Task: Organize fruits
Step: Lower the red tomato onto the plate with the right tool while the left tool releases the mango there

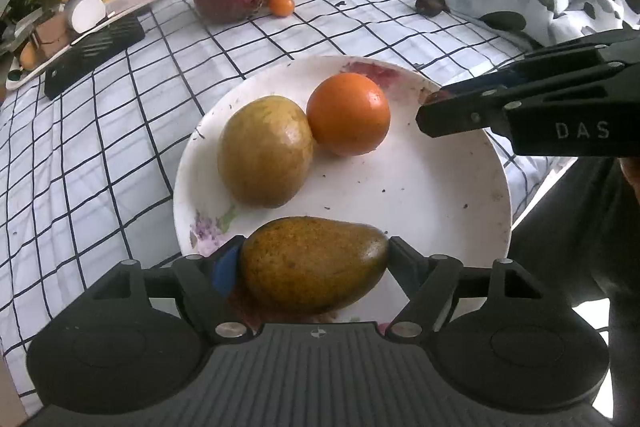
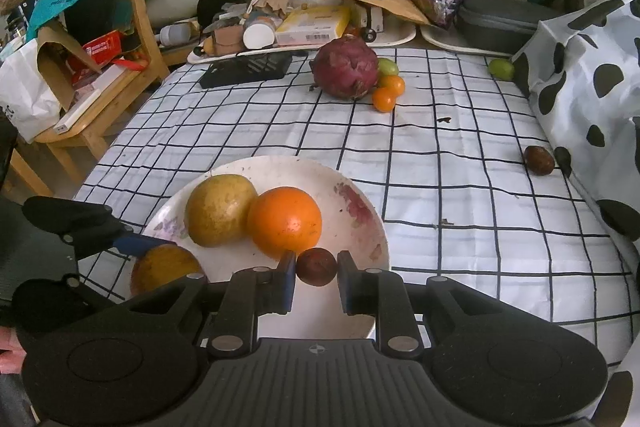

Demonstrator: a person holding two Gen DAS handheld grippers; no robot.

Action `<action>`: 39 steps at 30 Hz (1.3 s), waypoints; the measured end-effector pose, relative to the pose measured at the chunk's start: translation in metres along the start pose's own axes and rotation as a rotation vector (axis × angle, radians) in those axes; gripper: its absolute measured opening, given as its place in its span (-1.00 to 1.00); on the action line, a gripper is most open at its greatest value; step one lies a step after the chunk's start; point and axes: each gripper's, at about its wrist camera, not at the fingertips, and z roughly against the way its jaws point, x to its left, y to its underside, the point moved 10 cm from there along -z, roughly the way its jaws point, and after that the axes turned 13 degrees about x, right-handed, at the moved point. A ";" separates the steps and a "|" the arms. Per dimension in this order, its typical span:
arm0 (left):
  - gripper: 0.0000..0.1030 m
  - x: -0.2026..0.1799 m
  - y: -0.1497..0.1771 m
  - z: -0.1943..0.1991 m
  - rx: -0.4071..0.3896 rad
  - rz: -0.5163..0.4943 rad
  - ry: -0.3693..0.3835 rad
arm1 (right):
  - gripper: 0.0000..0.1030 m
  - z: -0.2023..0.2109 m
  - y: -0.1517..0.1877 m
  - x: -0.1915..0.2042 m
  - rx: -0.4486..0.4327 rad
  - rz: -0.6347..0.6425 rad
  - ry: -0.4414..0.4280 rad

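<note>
A white plate [image 1: 440, 195] on the checked cloth holds a yellow-green mango [image 1: 264, 151] and an orange [image 1: 348, 113], touching each other. My left gripper [image 1: 314, 259] is shut on a brownish-yellow mango [image 1: 312, 263] at the plate's near rim. My right gripper [image 2: 316, 267] is shut on a small dark red fruit [image 2: 316, 267] over the plate [image 2: 360, 227], just in front of the orange [image 2: 285, 221]. The right gripper also shows in the left wrist view [image 1: 430, 111], over the plate's right rim. The left gripper [image 2: 132, 247] shows at the left of the right wrist view.
Further back on the cloth lie a purple dragon fruit [image 2: 346, 67], two small oranges [image 2: 388, 91], a green fruit [image 2: 501, 69] and a dark fruit [image 2: 539, 159]. A black tray [image 2: 248, 69] and clutter line the far edge. A spotted bag [image 2: 592, 67] stands right. A wooden chair [image 2: 112, 67] stands left.
</note>
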 end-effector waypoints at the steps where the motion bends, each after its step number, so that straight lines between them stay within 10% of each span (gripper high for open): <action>1: 0.45 0.000 0.000 0.001 -0.003 0.004 0.002 | -0.56 0.000 0.000 0.001 0.003 0.001 -0.004; 17: 0.48 0.001 0.005 0.032 -0.083 0.059 0.007 | -0.55 -0.011 0.003 0.006 0.064 -0.088 -0.146; 22: 0.48 0.000 0.006 0.033 -0.088 0.057 0.006 | 0.34 -0.003 -0.004 0.008 0.022 -0.167 -0.267; 39: 0.48 0.000 0.001 0.037 -0.137 0.097 0.014 | 0.91 0.010 -0.010 -0.023 -0.075 -0.188 -0.048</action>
